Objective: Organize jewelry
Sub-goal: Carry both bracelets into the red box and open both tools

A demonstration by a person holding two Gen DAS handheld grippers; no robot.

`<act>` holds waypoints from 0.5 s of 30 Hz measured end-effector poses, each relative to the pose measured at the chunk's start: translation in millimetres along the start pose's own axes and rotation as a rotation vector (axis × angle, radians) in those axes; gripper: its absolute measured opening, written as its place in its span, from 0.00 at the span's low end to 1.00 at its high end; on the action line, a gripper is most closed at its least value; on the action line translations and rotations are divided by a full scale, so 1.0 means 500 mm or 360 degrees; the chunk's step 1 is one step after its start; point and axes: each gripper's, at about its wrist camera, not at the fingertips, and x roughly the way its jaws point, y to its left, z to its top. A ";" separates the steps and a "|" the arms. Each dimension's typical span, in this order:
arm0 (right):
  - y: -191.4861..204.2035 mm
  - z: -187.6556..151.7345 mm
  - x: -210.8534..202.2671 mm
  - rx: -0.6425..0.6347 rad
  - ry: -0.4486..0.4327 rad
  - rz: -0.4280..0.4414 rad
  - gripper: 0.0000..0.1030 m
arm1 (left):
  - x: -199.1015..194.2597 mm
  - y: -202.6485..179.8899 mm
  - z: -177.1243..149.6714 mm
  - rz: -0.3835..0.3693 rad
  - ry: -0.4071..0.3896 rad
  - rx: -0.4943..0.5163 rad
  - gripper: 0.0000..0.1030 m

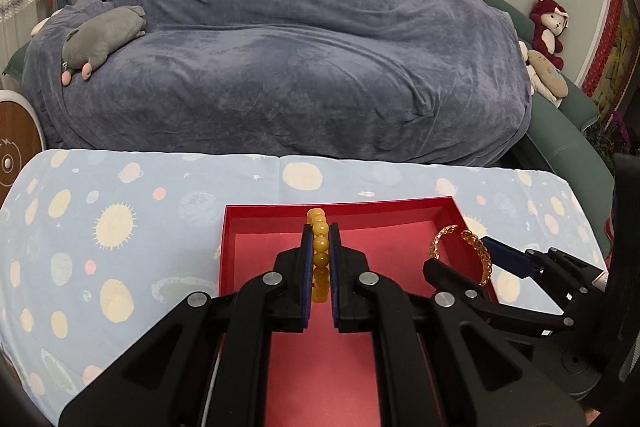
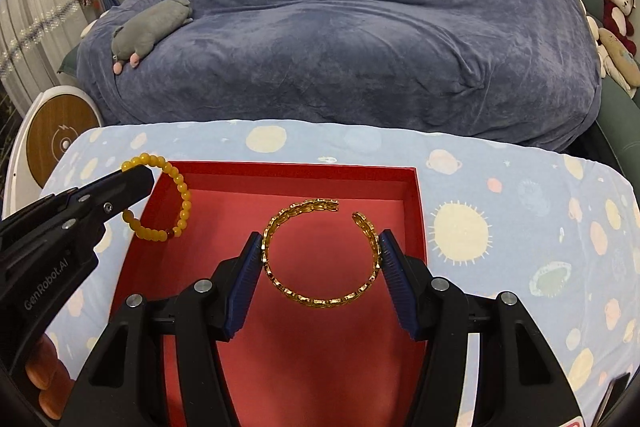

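Note:
A red open box [image 1: 248,227] [image 2: 416,211] lies on a table with a planet-print cloth. My left gripper [image 1: 319,247] is shut on a yellow bead bracelet [image 1: 319,247] and holds it edge-on over the box; in the right wrist view the bracelet [image 2: 182,203] hangs at the box's left rim from the left gripper [image 2: 132,183]. My right gripper [image 2: 320,259] is shut on a gold open cuff bangle [image 2: 320,299], pads touching both its sides, above the box floor. The bangle [image 1: 480,251] and right gripper [image 1: 468,259] show at the right in the left wrist view.
The cloth-covered table [image 1: 120,227] extends left and right of the box. A sofa under a blue-grey blanket [image 1: 280,67] stands behind it, with a grey plush toy [image 1: 100,39]. A round wooden-topped device [image 2: 60,143] sits left. Red-brown beads [image 2: 48,379] lie at the lower left.

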 end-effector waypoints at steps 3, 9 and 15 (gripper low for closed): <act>-0.004 0.007 0.044 -0.0005 0.0045 -0.0020 0.55 | 0.046 0.001 -0.007 0.0019 0.0053 0.0010 0.07; -0.012 0.008 0.077 0.0026 0.0075 -0.0042 0.59 | 0.082 0.006 -0.012 0.0034 0.0095 -0.0018 0.09; -0.023 0.001 0.038 0.0071 0.0026 -0.0033 0.62 | 0.057 -0.001 -0.013 0.0099 0.0038 0.0015 0.41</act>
